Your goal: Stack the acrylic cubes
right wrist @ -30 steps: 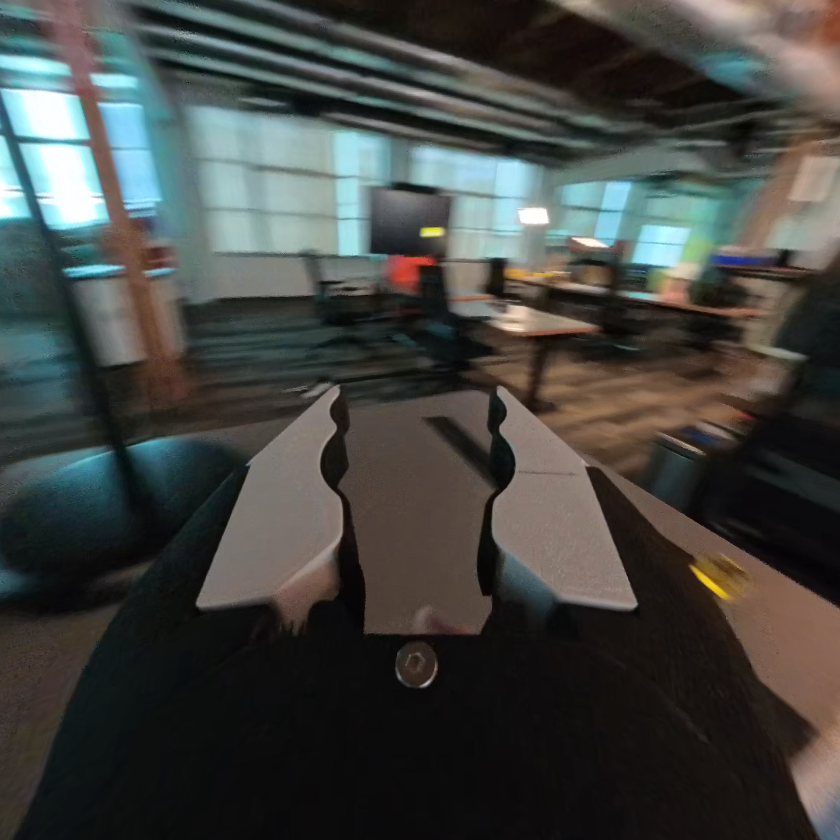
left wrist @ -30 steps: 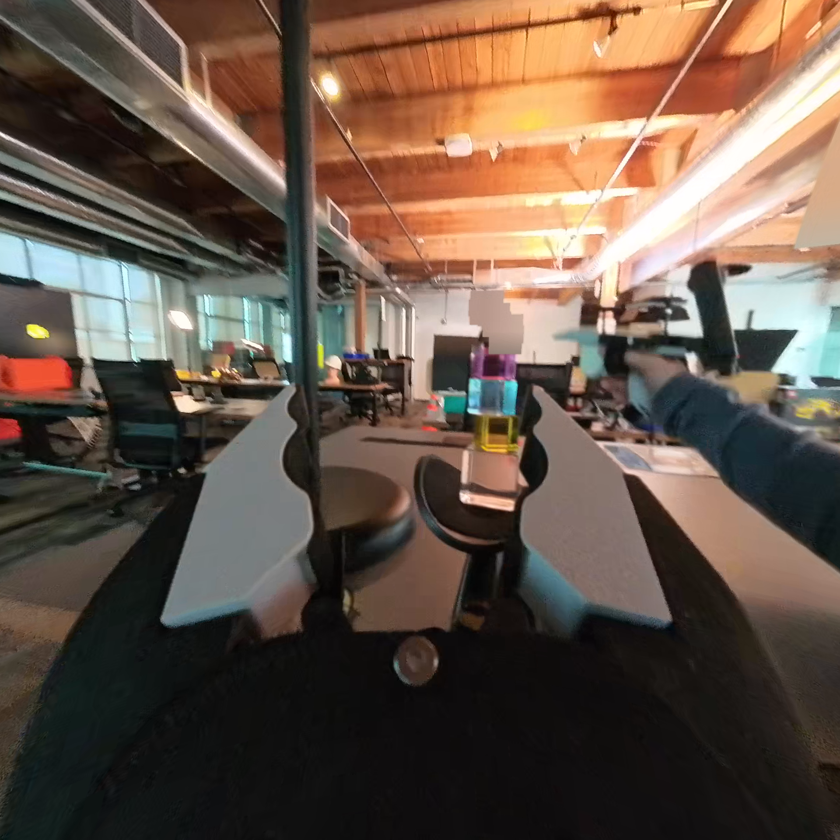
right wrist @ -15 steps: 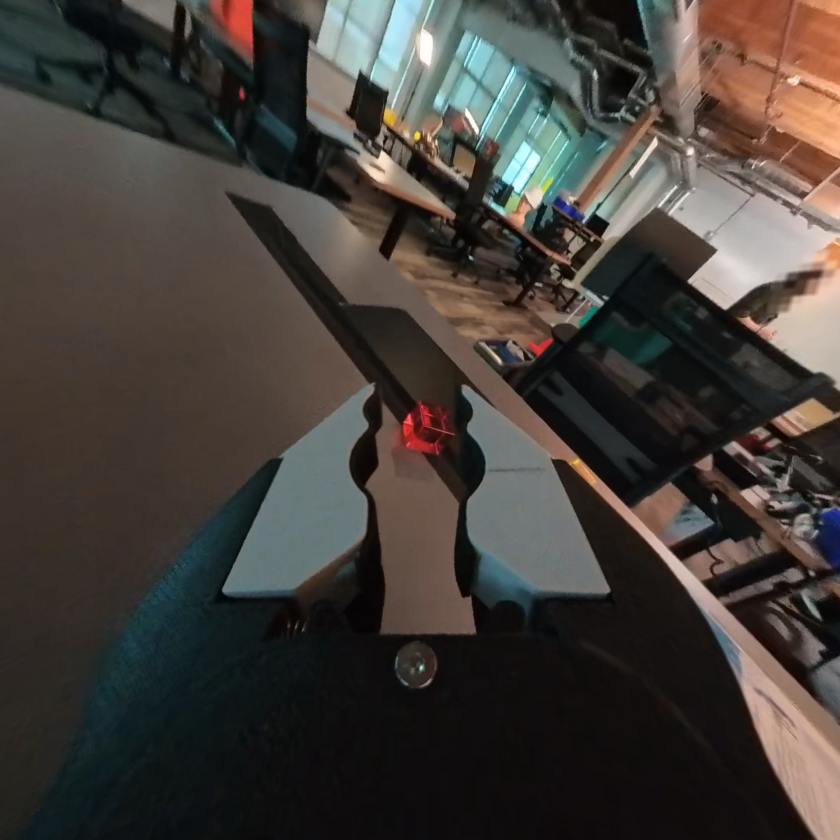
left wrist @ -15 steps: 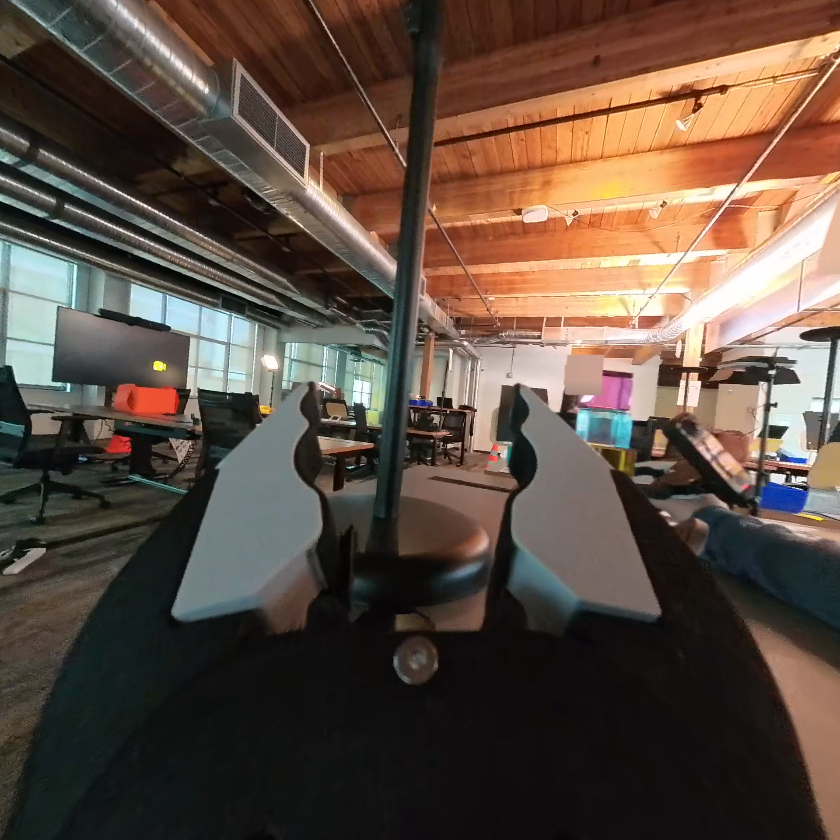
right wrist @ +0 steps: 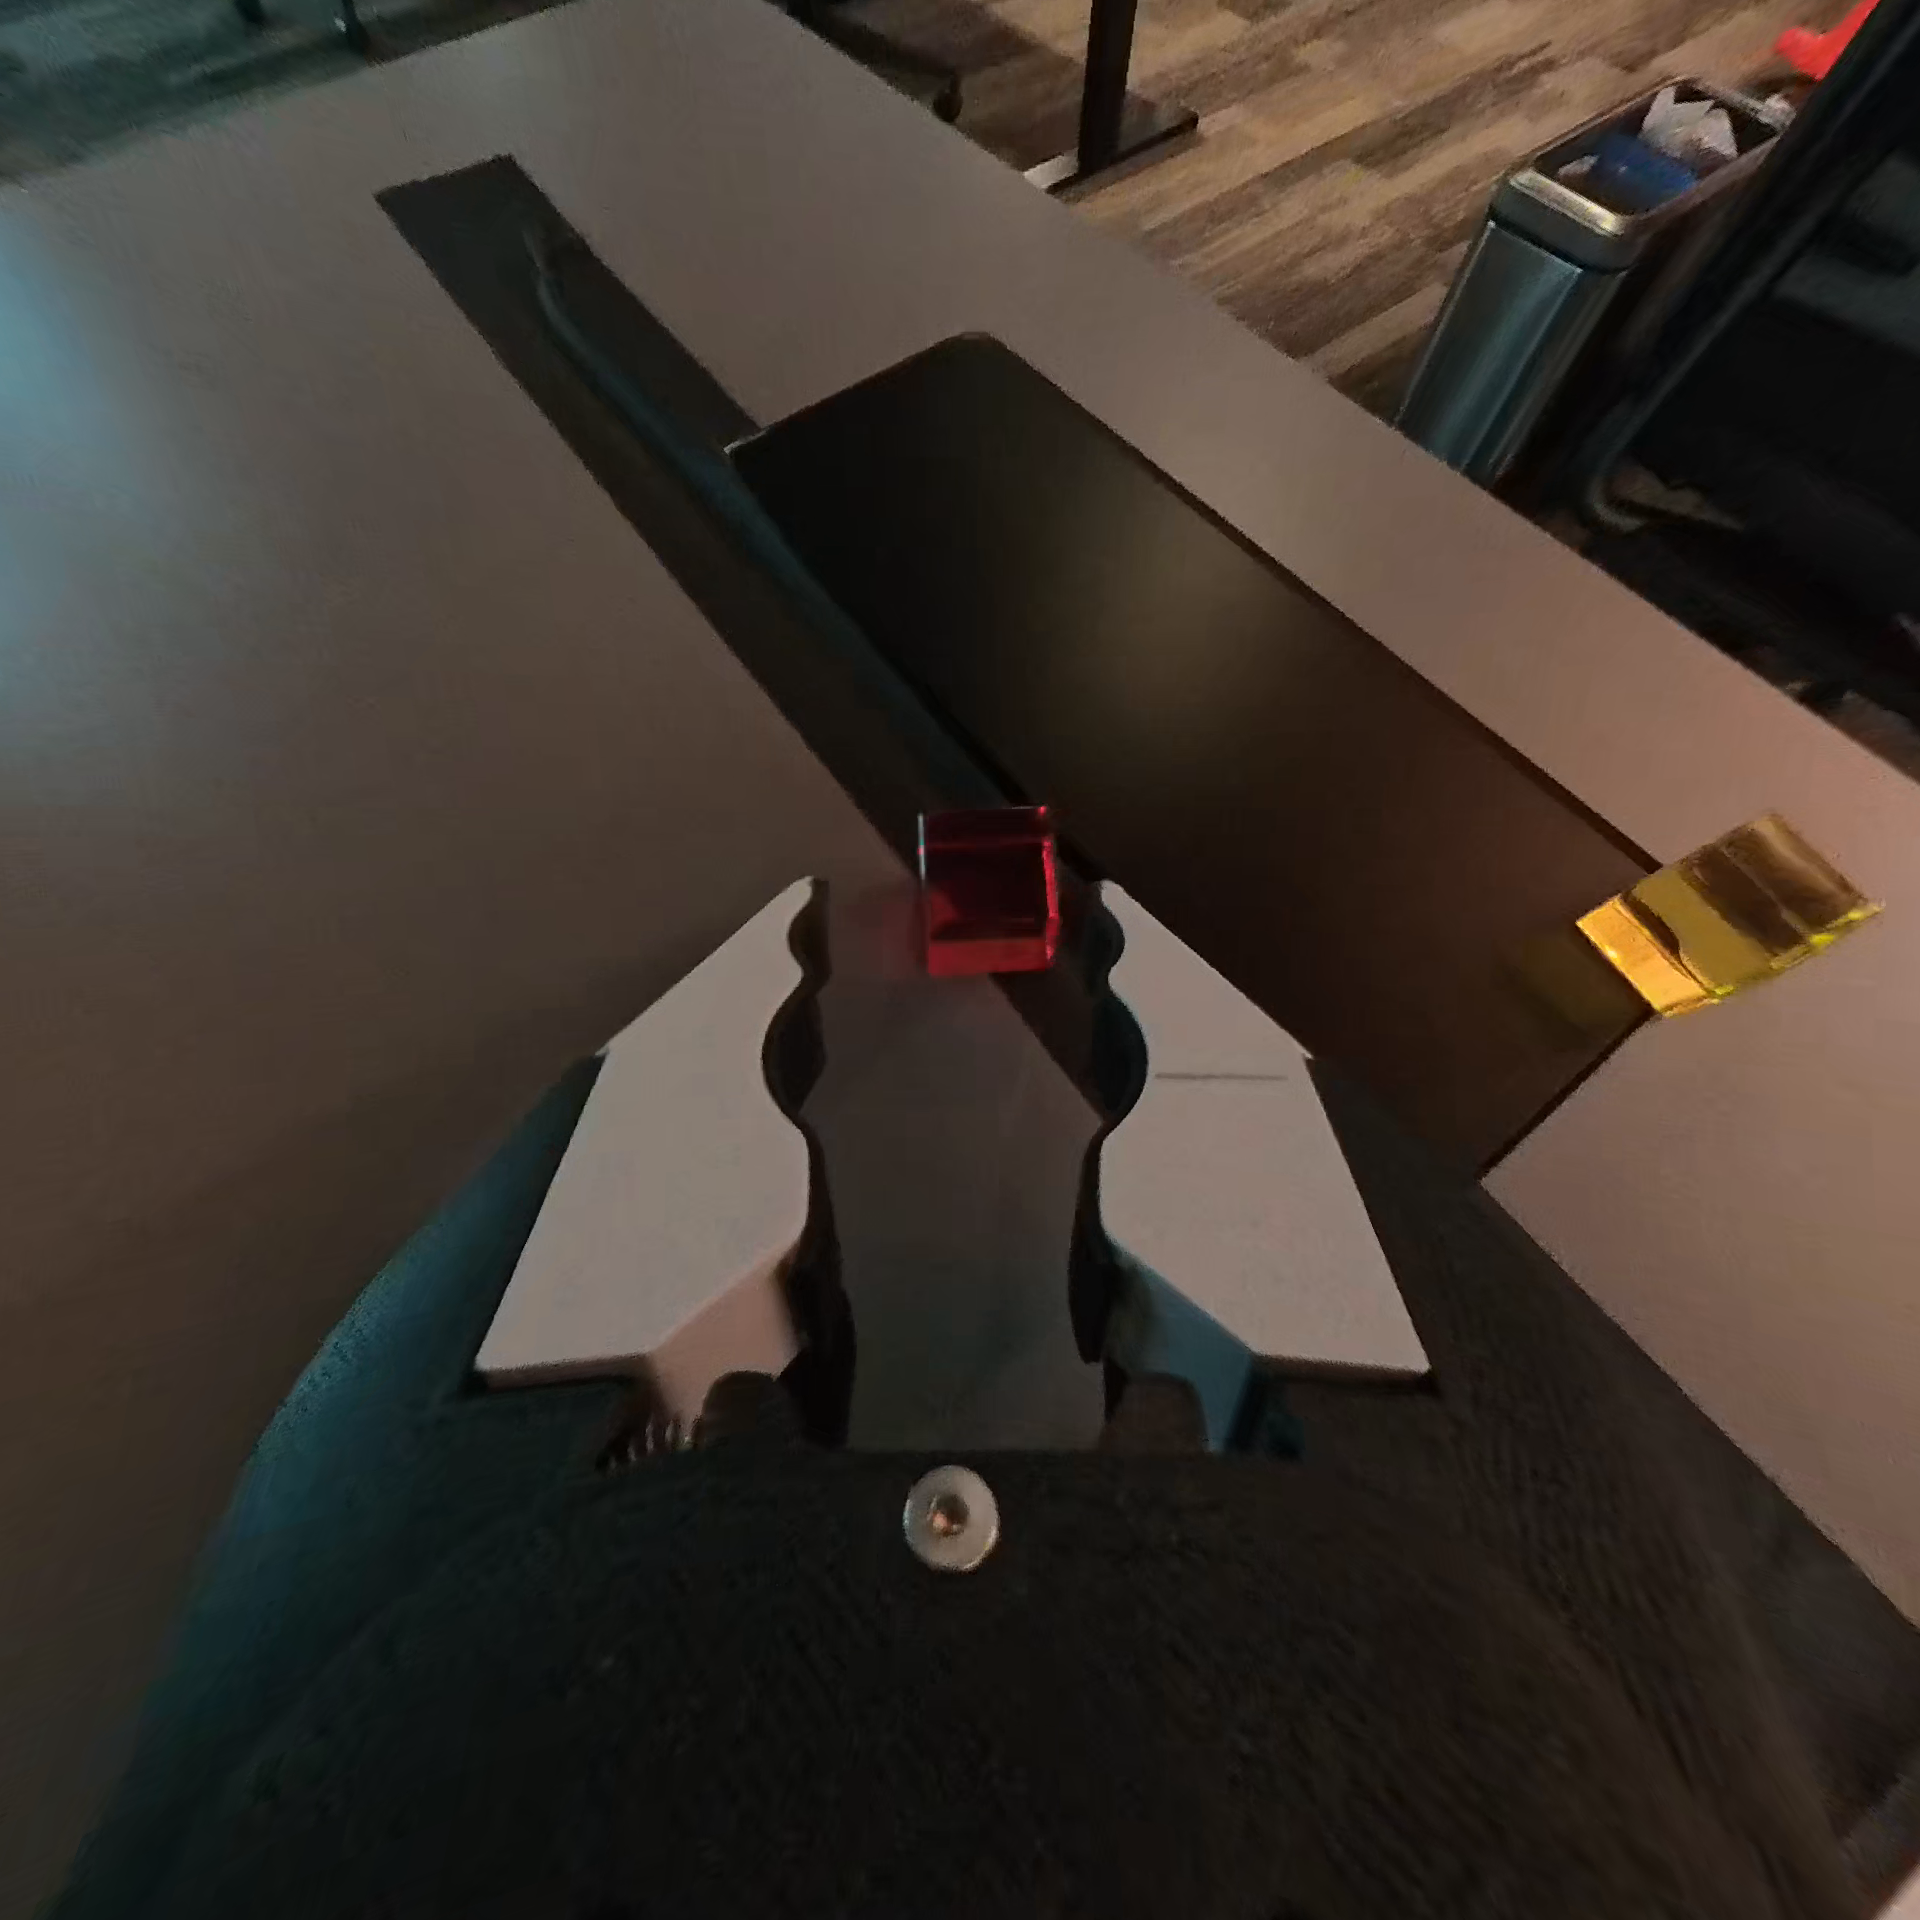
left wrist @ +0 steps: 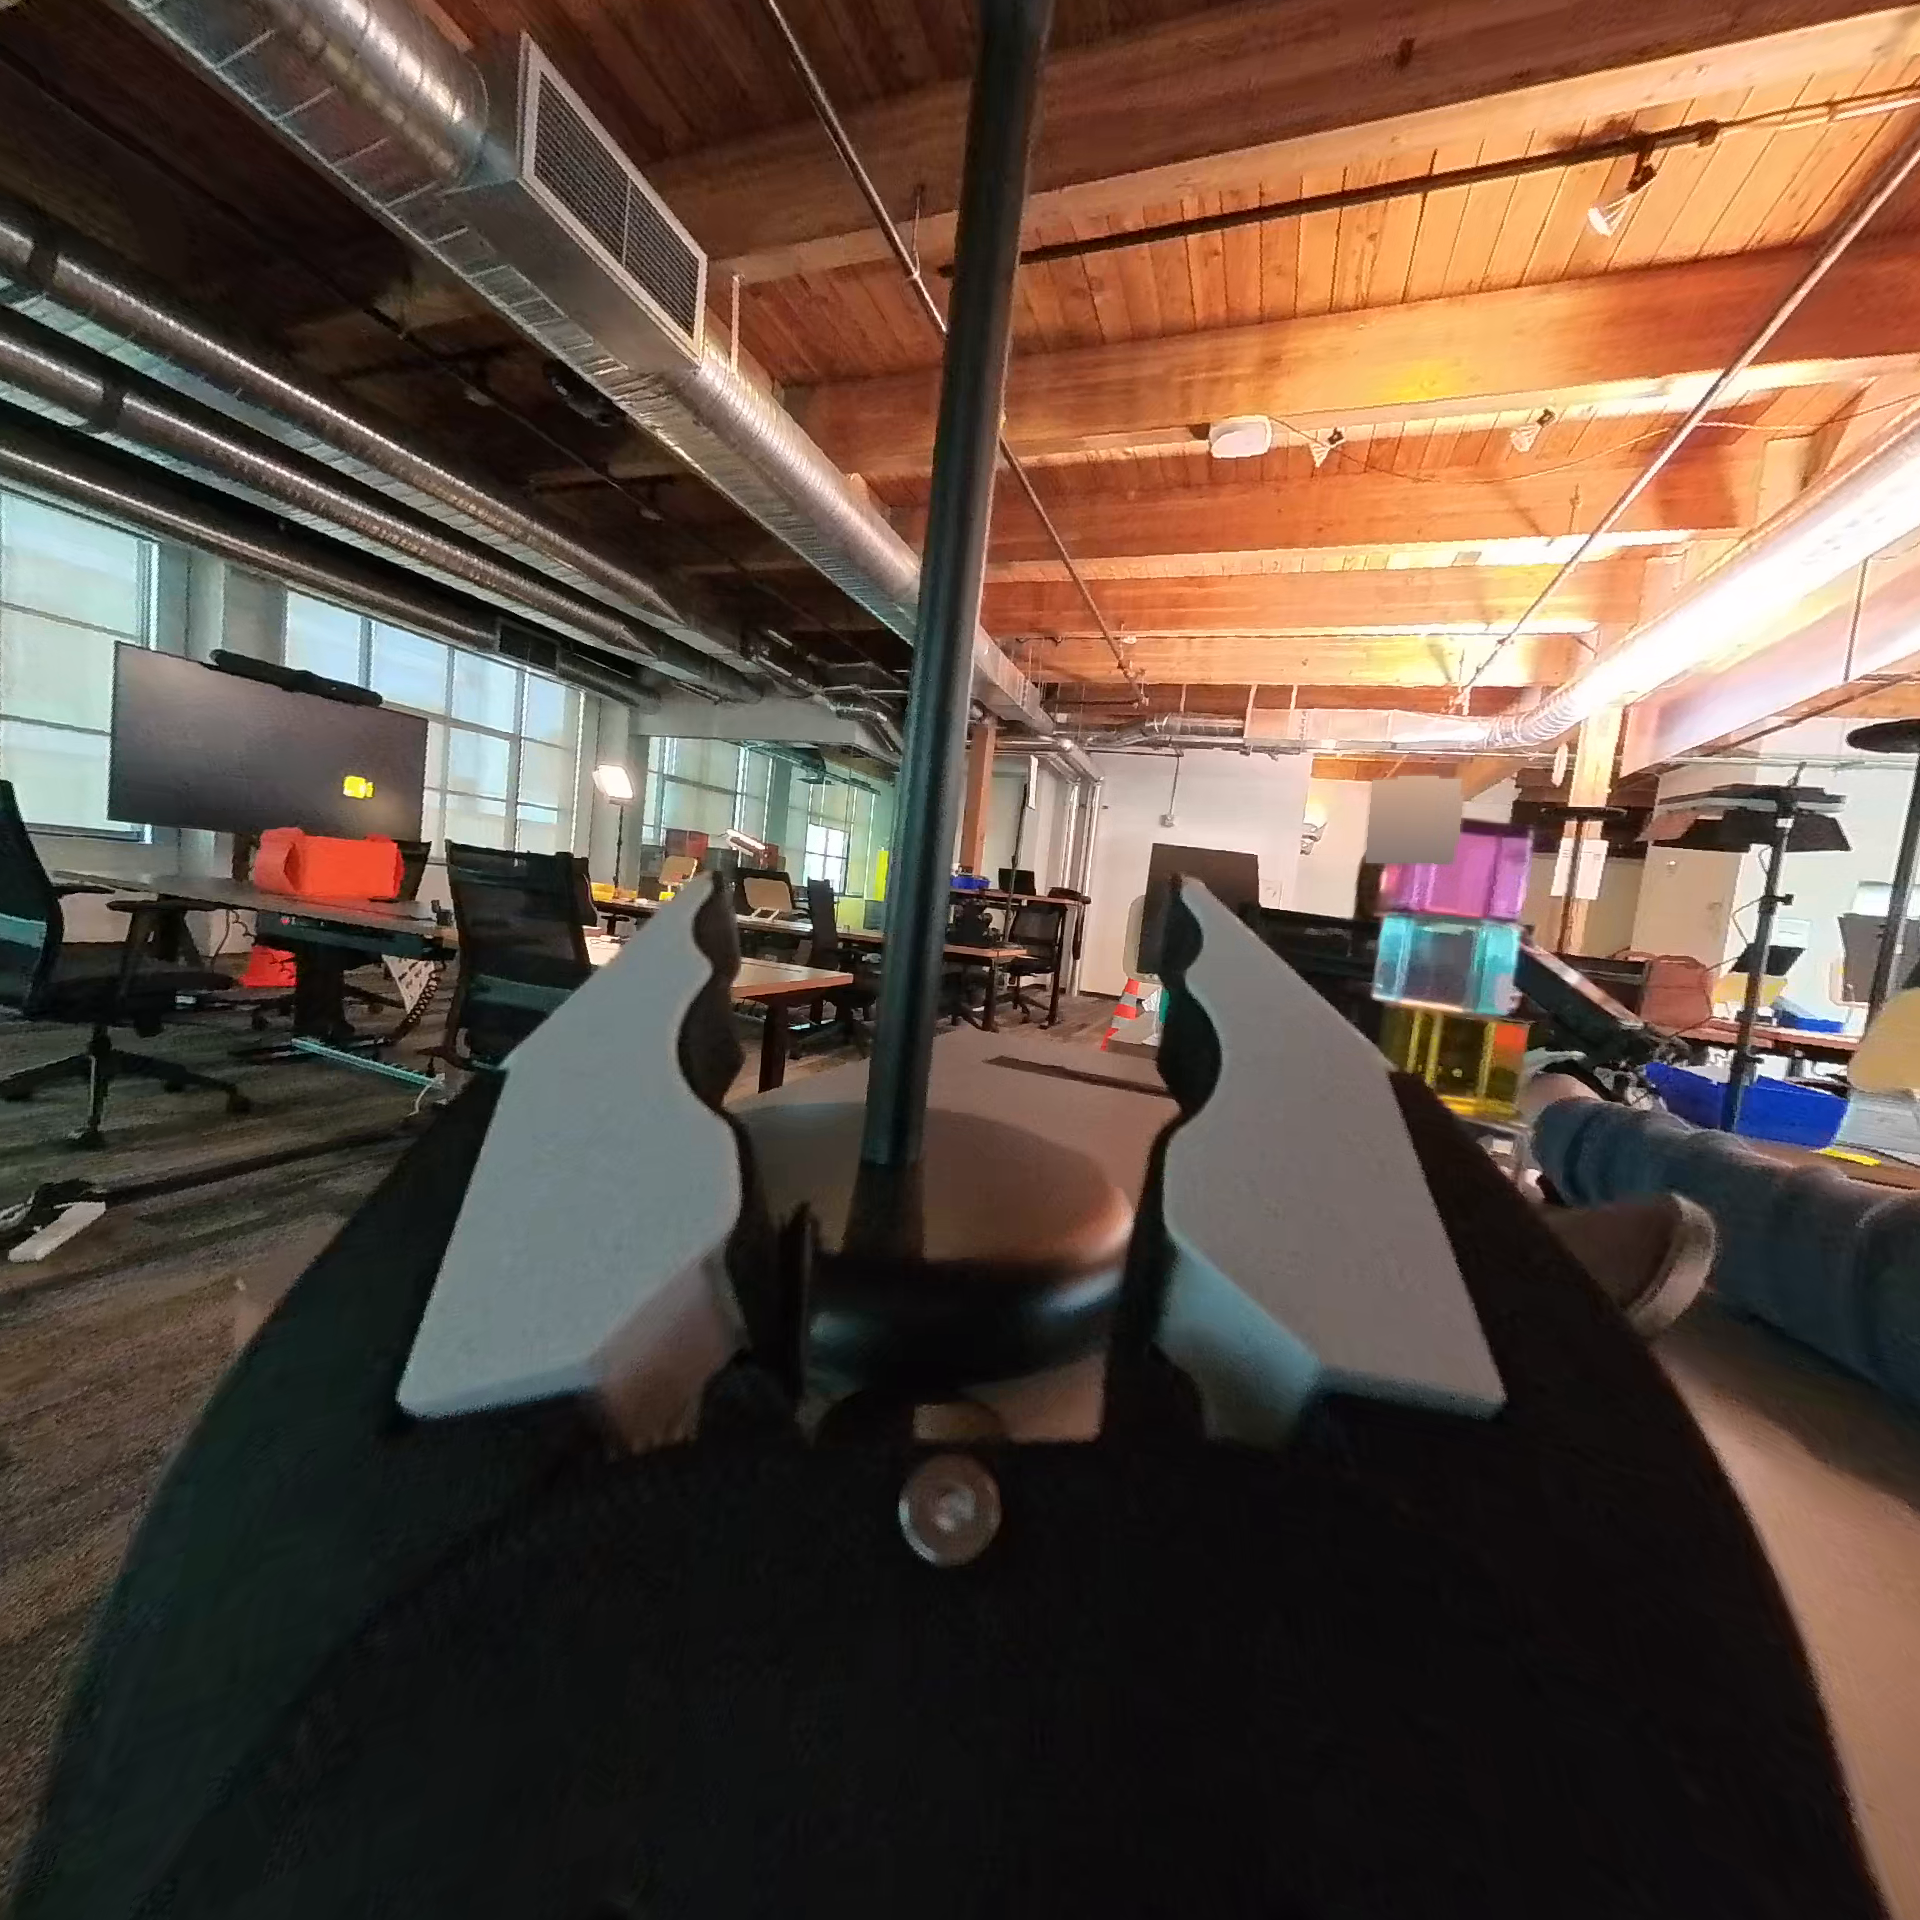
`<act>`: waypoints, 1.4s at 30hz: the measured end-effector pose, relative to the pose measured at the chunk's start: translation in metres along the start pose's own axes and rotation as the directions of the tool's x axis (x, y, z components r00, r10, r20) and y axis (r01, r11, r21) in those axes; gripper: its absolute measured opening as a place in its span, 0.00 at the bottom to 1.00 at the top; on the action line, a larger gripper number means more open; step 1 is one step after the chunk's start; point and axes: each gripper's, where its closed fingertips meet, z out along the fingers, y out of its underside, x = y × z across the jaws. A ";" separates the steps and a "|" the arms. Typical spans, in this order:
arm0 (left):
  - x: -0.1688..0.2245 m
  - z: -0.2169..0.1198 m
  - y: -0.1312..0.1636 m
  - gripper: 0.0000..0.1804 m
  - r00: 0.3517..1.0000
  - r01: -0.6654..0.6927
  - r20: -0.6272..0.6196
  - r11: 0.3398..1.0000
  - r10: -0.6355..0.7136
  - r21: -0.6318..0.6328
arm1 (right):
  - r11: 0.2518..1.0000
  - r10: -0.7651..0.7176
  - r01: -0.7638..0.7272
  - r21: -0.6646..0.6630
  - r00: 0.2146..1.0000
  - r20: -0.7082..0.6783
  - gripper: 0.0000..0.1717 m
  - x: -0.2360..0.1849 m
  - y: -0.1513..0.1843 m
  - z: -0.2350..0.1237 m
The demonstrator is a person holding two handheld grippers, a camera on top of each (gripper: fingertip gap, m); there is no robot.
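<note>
Surface: I'm over a grey-brown table [right wrist: 312, 623] with a long black slot [right wrist: 644, 436] along its middle and a black panel [right wrist: 1195, 665] lying beside the slot.
Room: open office with a wood-beam ceiling [left wrist: 1299, 343], silver ducts [left wrist: 436, 135], big windows [left wrist: 62, 665], a dark screen [left wrist: 260, 743], desks and black chairs [left wrist: 520, 945]. I also see a steel bin [right wrist: 1527, 281] on the floor past the table edge.
Left tongs [left wrist: 945, 914]: spread wide, nothing pinched. A black pole [left wrist: 956, 582] rises between the fingers from a round black base [left wrist: 956, 1247] on the table; neither pad touches it.
Right tongs [right wrist: 961, 914]: partly spread, pads clear of everything. One red cube [right wrist: 987, 894] sits on the table at the slot's edge, just ahead of the tips, closer to the right finger.
Count, blocks: one red cube, one yellow block [right wrist: 1725, 914] lying off to my right; one stack [left wrist: 1449, 966] of three see-through cubes, purple on top, blue, yellow below.
Count, people: one sleeve [left wrist: 1766, 1226] resting on the table to the right.
</note>
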 end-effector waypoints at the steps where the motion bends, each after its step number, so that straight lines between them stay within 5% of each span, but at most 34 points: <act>1: 0.001 0.000 0.000 0.44 1.000 -0.002 -0.002 1.000 0.002 -0.002 | 1.000 0.009 -0.009 -0.006 1.000 0.003 0.24 0.001 0.001 0.000; 6: 0.000 -0.004 -0.006 0.44 1.000 0.009 -0.007 1.000 -0.009 -0.001 | 0.995 -0.077 0.075 -0.064 0.996 -0.033 0.15 -0.002 0.008 0.005; 10: 0.000 -0.009 -0.014 0.43 1.000 0.007 -0.013 1.000 -0.007 0.006 | 0.954 -0.288 0.297 0.039 0.945 -0.157 0.14 -0.011 -0.007 -0.007; 14: -0.002 -0.017 -0.024 0.43 1.000 0.024 -0.013 0.999 -0.024 0.028 | 0.789 -0.492 0.576 0.216 0.801 -0.341 0.14 -0.040 -0.027 -0.039; 23: 0.010 -0.035 -0.043 0.42 0.992 0.114 -0.061 0.991 -0.110 0.067 | 0.440 -0.632 0.833 0.336 0.553 -0.543 0.14 -0.128 -0.046 -0.141; 27: 0.022 -0.039 -0.049 0.42 0.995 0.066 -0.080 0.997 -0.063 0.038 | 0.423 -0.658 0.722 0.547 0.660 -0.362 0.14 -0.196 -0.087 -0.212; 30: 0.028 -0.039 -0.052 0.42 0.996 0.032 -0.084 0.999 -0.030 0.022 | 0.528 -0.691 0.426 0.735 0.718 0.080 0.14 -0.274 -0.096 -0.277; 32: 0.032 -0.041 -0.054 0.42 0.996 0.020 -0.089 1.000 -0.018 0.021 | 0.643 -0.683 0.263 0.720 0.623 0.382 0.14 -0.317 -0.085 -0.308; 34: 0.034 -0.043 -0.057 0.42 0.996 0.013 -0.089 1.000 -0.010 0.028 | 0.700 -0.675 0.219 0.680 0.515 0.528 0.14 -0.348 -0.071 -0.327; 42: 0.040 -0.042 -0.053 0.42 0.995 0.011 -0.099 1.000 -0.010 0.011 | 0.749 -0.661 0.329 0.575 0.311 0.683 0.14 -0.408 -0.023 -0.334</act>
